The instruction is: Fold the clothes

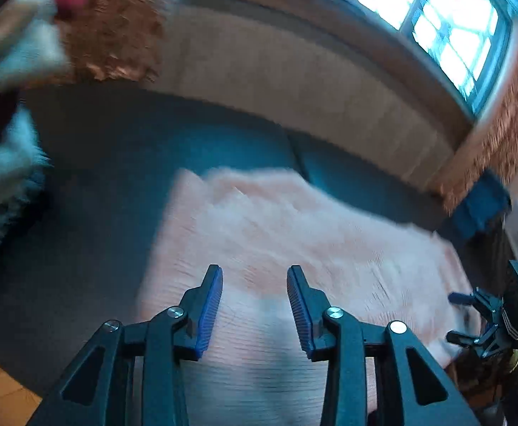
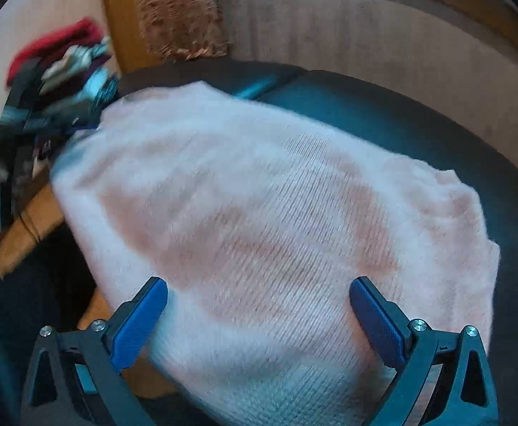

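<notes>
Our left gripper [image 1: 254, 307] and right gripper [image 2: 259, 314] both hang open over the pink sweater [image 2: 259, 213]. Its long axis runs near to far, right gripper nearer.

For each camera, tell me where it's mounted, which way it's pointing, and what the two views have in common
Left wrist: rides on the left gripper, looking along its open fingers over the pink sweater on the dark sofa, toward the window; the right gripper shows at the right edge.
Right wrist: rides on the right gripper, fingers wide open, looking down on the sweater, with the pile of clothes at far left.
Shared: the pink sweater, the sofa and the pile.
</notes>
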